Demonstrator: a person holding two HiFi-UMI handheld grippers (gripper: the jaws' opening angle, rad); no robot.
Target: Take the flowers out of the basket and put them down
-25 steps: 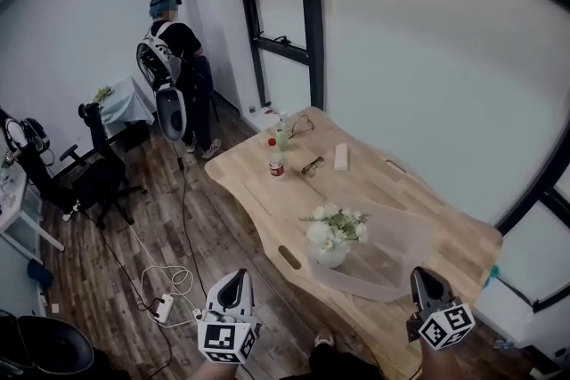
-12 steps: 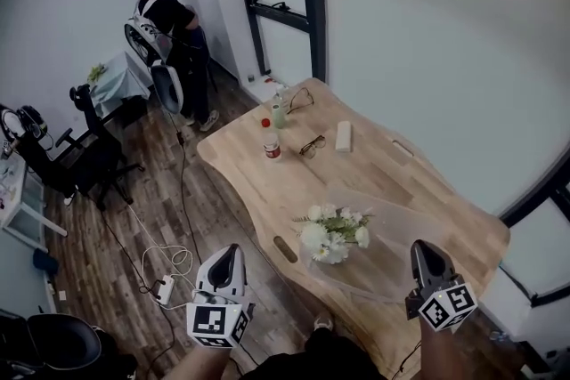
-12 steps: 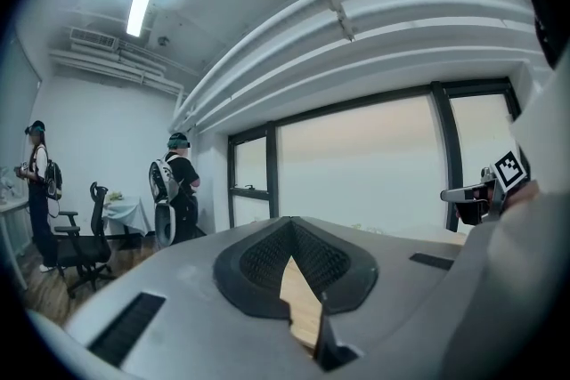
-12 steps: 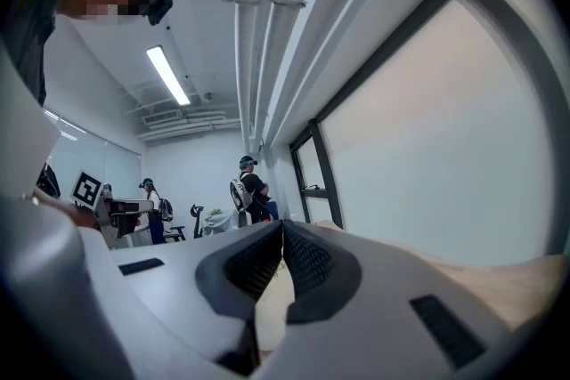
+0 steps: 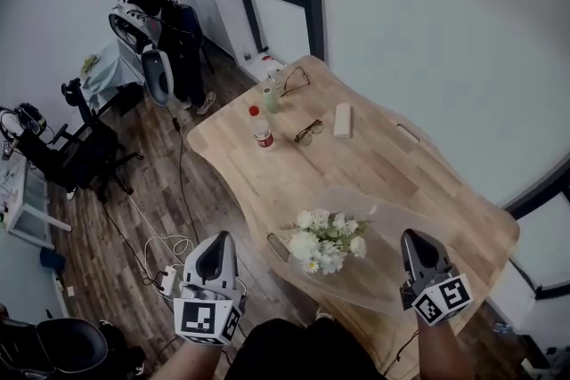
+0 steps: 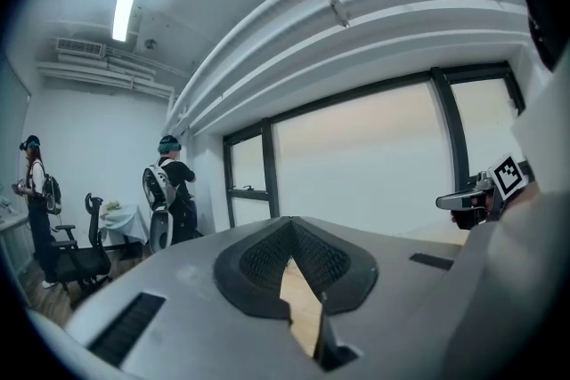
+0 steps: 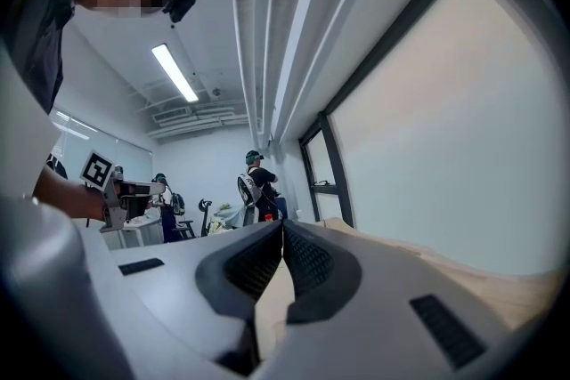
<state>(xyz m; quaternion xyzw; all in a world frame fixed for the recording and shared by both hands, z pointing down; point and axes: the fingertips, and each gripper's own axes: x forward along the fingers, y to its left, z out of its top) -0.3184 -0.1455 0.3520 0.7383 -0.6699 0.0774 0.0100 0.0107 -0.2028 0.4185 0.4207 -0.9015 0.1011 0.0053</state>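
Over the last second the person has closed in on the worktop (image 5: 383, 157). In the head view the two grippers have come forward until their tips sit level with the flowers (image 5: 328, 238), which earlier lay well ahead of them. The white blooms still stand inside the translucent basket (image 5: 403, 225) at the near end of the worktop and have not been touched. The approach therefore looks nearly finished, while the lift-out itself has not begun. The left gripper (image 5: 216, 246) is held out to the left of the basket, over the floor just off the worktop's edge. The right gripper (image 5: 417, 243) hangs by the basket's near right corner, so the bunch lies between them. Both point forward and roughly level, marker cubes turned up toward the head camera, forearms entering from the bottom edge. Each gripper's own view shows its jaws pressed together at the tips with nothing between them. At least one pair will have to open before it can take the stems.
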